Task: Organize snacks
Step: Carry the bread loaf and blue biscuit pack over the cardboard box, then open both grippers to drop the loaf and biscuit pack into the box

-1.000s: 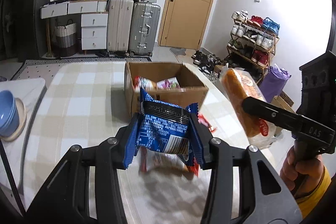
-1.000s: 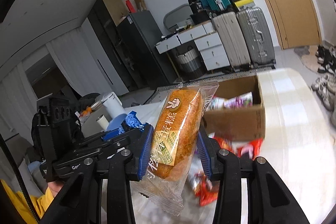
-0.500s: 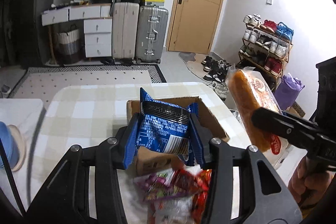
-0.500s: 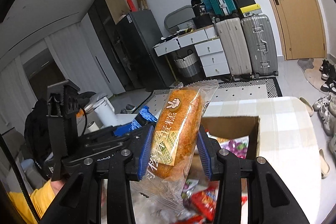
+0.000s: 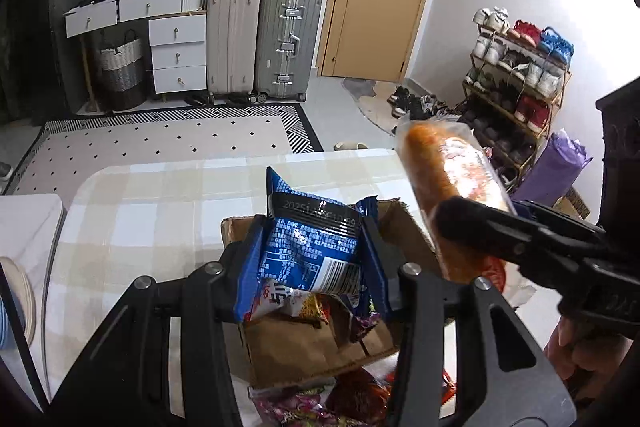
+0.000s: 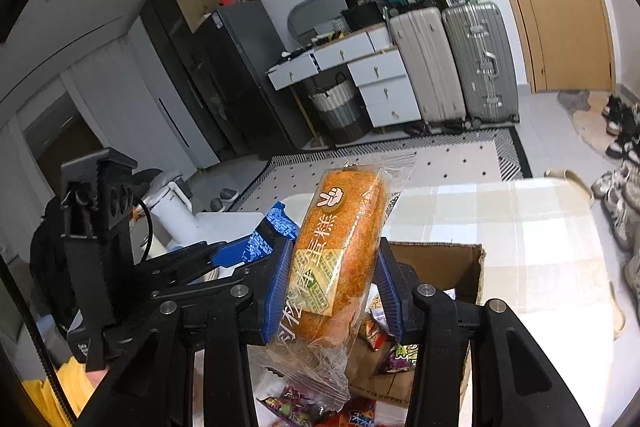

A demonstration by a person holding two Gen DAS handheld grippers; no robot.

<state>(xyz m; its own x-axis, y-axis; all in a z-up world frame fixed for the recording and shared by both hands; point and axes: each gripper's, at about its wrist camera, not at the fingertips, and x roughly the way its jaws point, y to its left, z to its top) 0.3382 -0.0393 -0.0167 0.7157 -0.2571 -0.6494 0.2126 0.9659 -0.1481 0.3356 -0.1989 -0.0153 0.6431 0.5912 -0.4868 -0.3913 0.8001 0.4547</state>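
My left gripper (image 5: 310,259) is shut on a blue snack packet (image 5: 308,243) and holds it above the open cardboard box (image 5: 320,351). My right gripper (image 6: 332,287) is shut on an orange cake roll in clear wrap (image 6: 336,247), also above the box (image 6: 460,259). The cake roll shows in the left wrist view (image 5: 448,183), right of the blue packet. The blue packet shows in the right wrist view (image 6: 276,227), left of the cake. Several snack packets lie inside the box (image 5: 320,307).
Loose red and purple snack packets (image 5: 320,403) lie on the checked tablecloth (image 5: 140,219) in front of the box. A blue bowl on a plate (image 5: 16,299) sits at the left. Suitcases, drawers and a shoe rack stand beyond the table.
Both grippers have moved forward and over the box with their snacks still held. The box now sits under the fingers and the loose packets lie nearer the camera.
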